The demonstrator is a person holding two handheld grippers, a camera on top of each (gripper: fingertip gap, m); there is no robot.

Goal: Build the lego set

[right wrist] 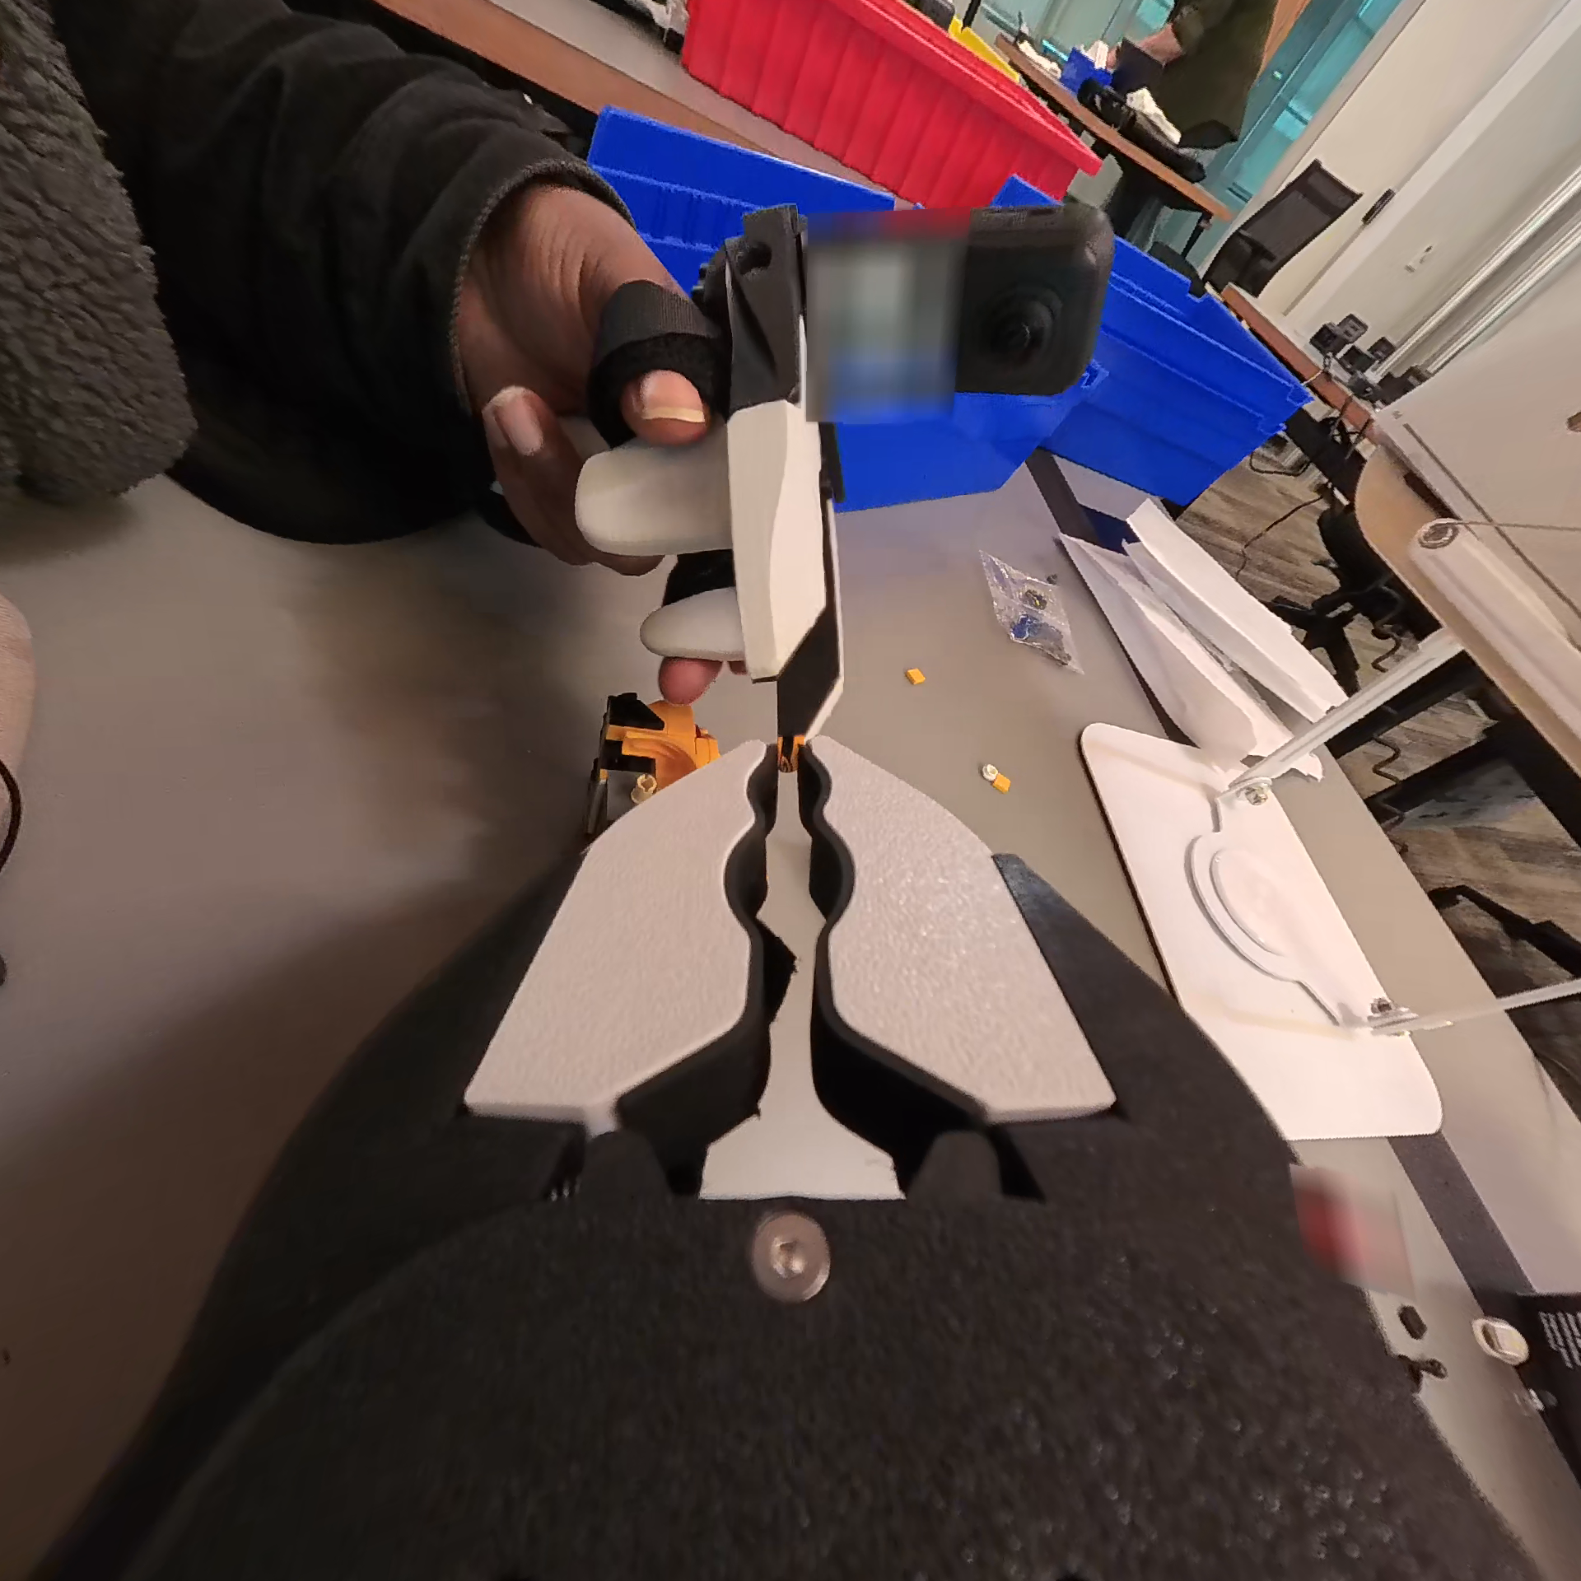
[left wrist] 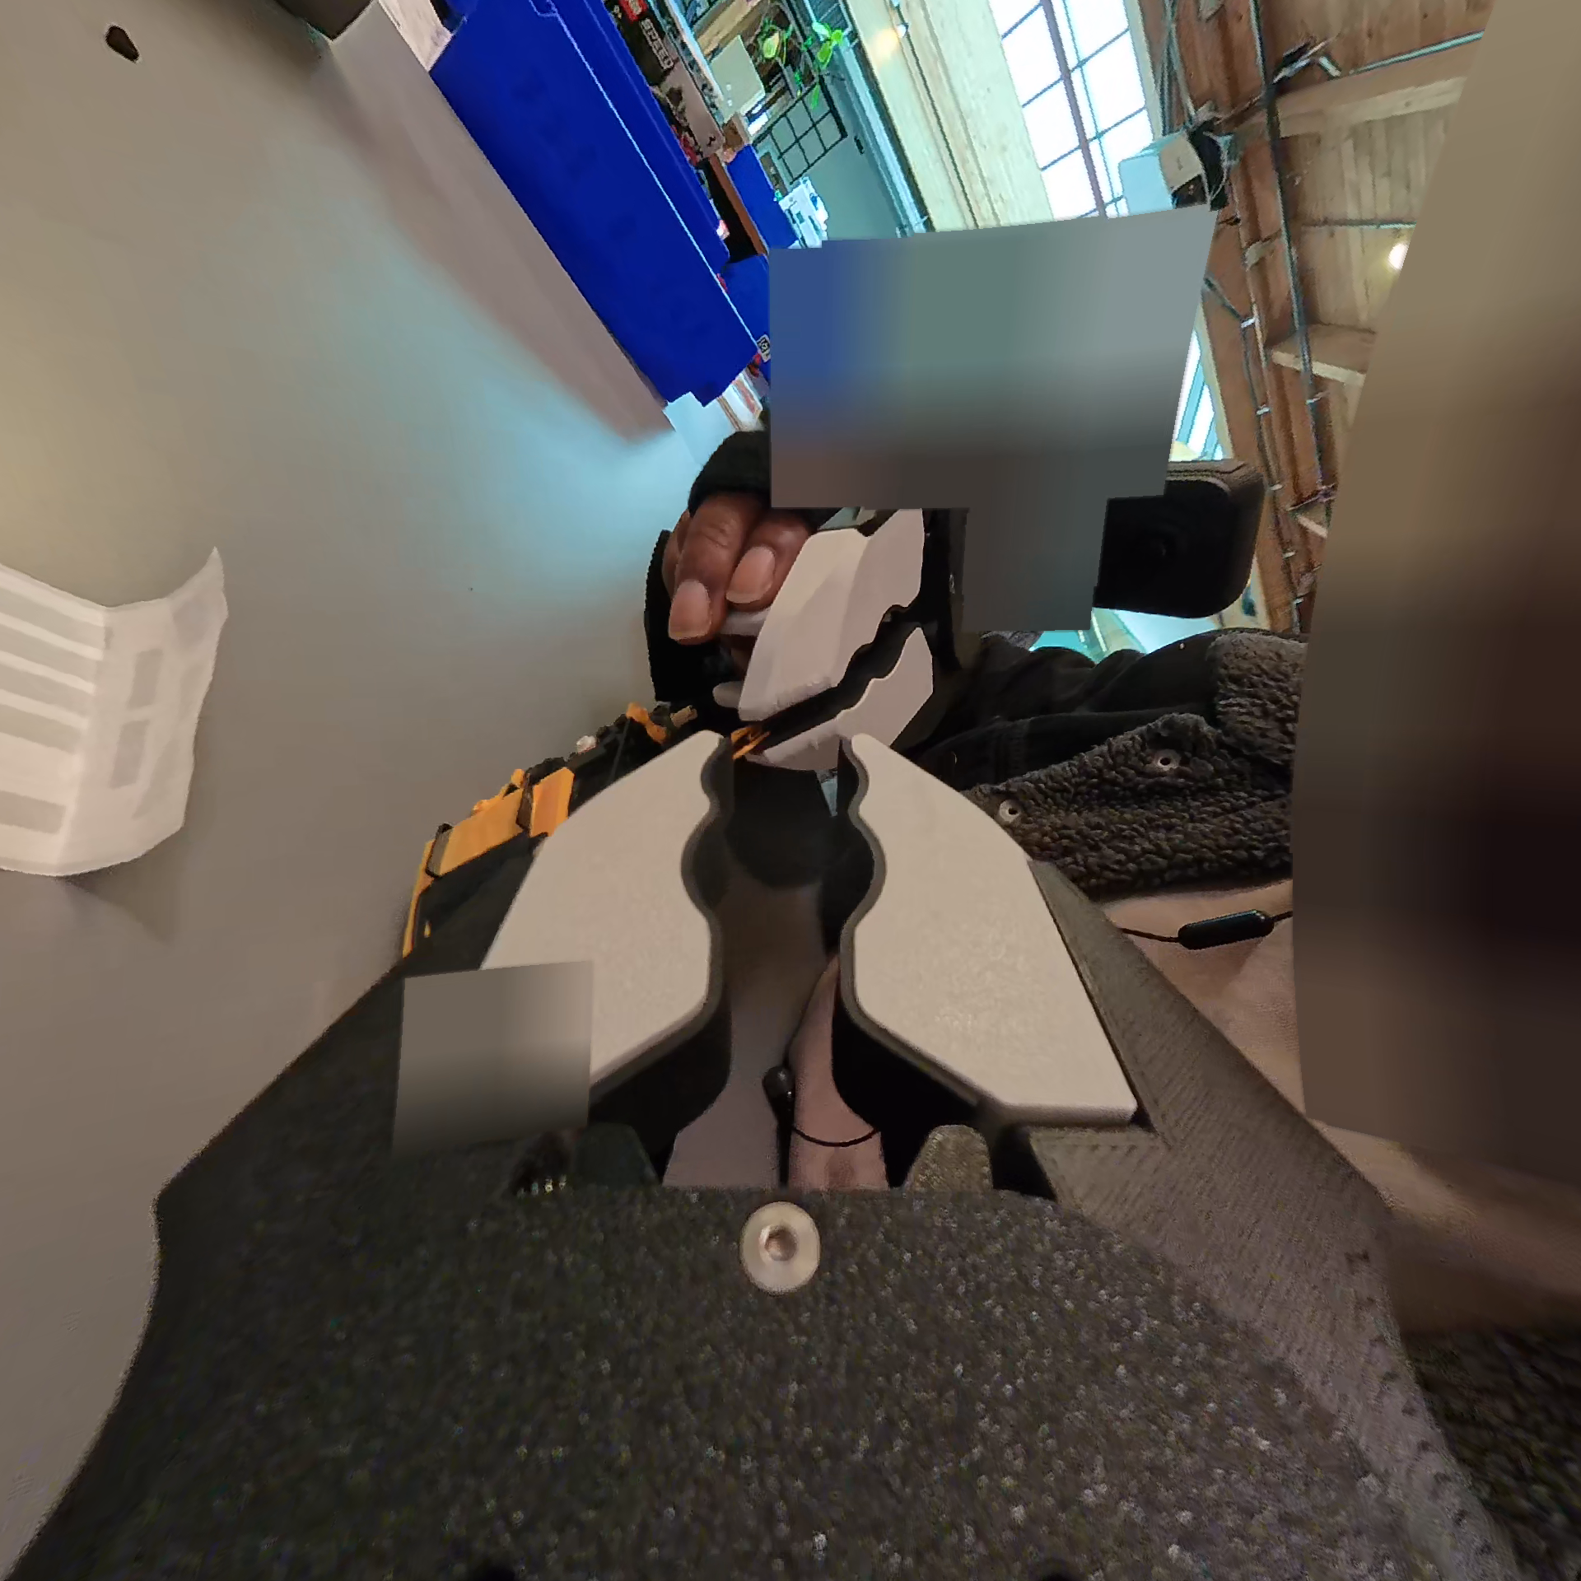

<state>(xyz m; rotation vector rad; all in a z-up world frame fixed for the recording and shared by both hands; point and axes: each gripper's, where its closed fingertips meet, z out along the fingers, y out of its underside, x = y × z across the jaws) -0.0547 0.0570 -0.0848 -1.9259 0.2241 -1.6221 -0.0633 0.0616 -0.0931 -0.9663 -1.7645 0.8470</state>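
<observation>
The right gripper [right wrist: 788,757] is clenched on a small orange-and-black piece [right wrist: 788,755], both pads pressed to it at the very tips. The left gripper [left wrist: 783,753] stands released, its fingers apart. In the right wrist view it comes down from 12 o'clock, its tips [right wrist: 804,714] meeting the same piece from above. In the left wrist view the right gripper's tips [left wrist: 774,740] hold the piece [left wrist: 743,741] at the left gripper's fingertips.

At 10 o'clock of the right gripper, just beside its left finger, an orange-and-black brick model [right wrist: 646,761] rests on the grey table [right wrist: 257,727], partly hidden behind that finger. A hand [right wrist: 556,359] grips the left gripper's handle above the model.

At 2 o'clock lie loose small orange bricks [right wrist: 915,677] and [right wrist: 997,778], and farther off a clear bag of parts [right wrist: 1031,612]. At 3 o'clock sits a white plate [right wrist: 1283,1027]. Blue bins [right wrist: 1181,368] and a red bin [right wrist: 855,77] stand at 12 to 1 o'clock, well apart.
</observation>
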